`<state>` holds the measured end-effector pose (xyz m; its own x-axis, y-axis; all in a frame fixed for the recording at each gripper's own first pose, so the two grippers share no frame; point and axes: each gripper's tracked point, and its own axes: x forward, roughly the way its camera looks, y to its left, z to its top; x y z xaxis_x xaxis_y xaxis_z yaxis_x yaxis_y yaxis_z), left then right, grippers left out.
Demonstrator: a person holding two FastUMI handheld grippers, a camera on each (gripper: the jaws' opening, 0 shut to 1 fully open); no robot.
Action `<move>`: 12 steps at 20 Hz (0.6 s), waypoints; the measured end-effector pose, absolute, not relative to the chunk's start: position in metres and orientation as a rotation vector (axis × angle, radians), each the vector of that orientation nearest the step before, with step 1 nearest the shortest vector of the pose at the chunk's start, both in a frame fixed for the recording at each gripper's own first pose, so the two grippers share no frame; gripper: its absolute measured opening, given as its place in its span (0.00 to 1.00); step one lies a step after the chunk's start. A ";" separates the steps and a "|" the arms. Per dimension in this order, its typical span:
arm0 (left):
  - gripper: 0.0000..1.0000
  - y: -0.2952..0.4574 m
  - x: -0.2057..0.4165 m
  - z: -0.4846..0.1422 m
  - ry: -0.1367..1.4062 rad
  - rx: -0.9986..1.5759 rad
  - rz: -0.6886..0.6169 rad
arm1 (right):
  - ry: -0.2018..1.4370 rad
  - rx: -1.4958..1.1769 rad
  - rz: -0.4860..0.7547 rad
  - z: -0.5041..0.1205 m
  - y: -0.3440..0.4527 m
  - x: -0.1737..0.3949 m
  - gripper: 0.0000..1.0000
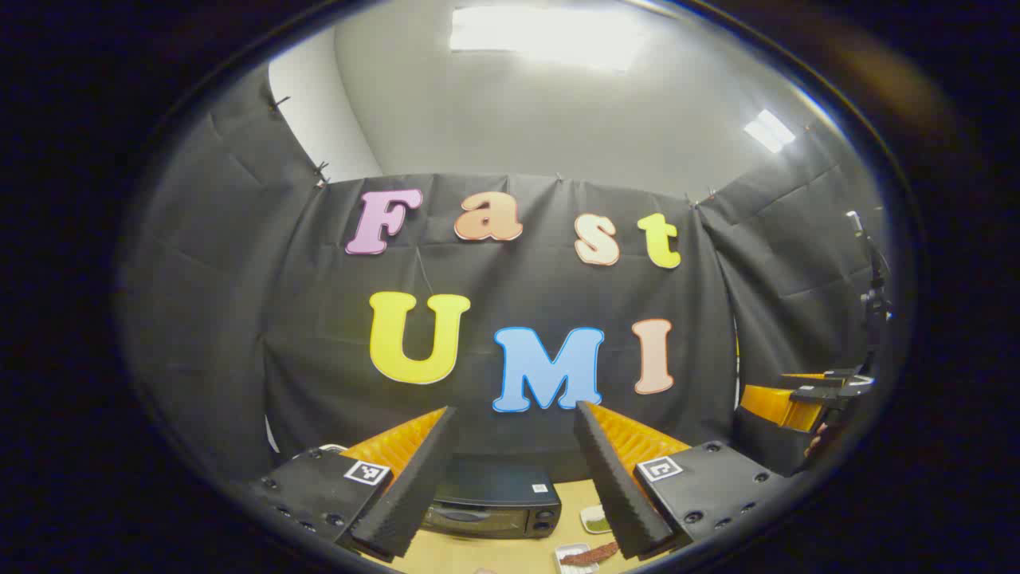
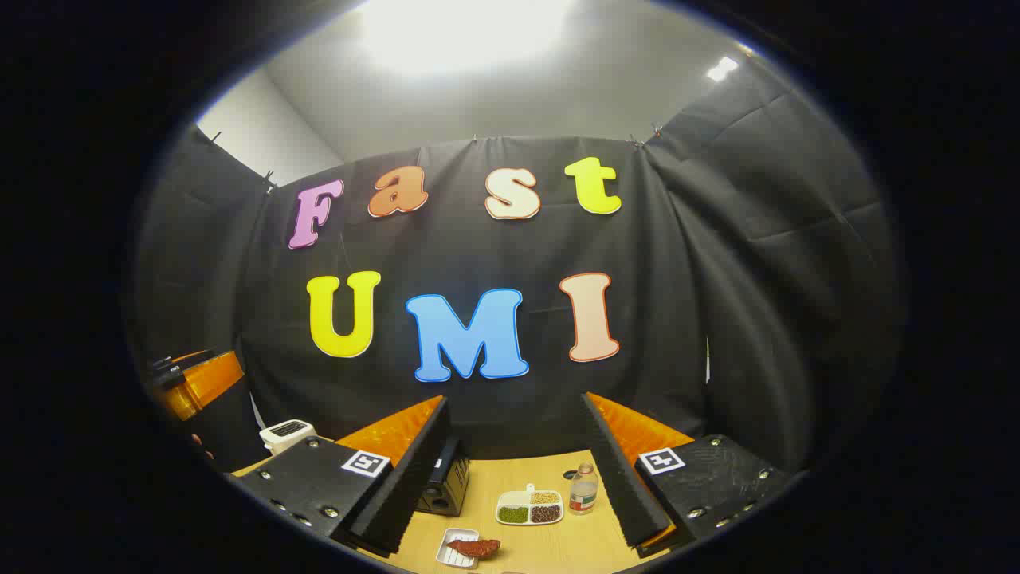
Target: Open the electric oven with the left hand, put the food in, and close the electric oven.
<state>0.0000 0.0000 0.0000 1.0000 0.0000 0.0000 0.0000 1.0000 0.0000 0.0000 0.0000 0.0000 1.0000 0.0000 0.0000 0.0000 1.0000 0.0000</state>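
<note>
Wooden table [image 2: 550,538]: oven [image 1: 490,510] with door closed sits below the spread left gripper [image 1: 510,486]; food [image 2: 474,548] below the spread right gripper [image 2: 514,478], half cut off.

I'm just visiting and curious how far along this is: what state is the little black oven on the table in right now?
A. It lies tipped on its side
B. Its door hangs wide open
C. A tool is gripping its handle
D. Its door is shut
D: in the left gripper view the electric oven stands upright with its door closed, and the left tool, jaws open, is held apart from it.
</note>
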 end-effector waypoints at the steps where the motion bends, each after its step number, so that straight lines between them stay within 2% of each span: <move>1: 1.00 -0.003 0.001 -0.005 0.009 -0.001 -0.006 | 0.005 -0.004 0.004 -0.002 0.001 0.000 0.98; 12: 0.99 -0.010 0.008 -0.002 -0.001 -0.019 -0.008 | 0.016 -0.002 0.002 -0.007 -0.010 0.007 0.98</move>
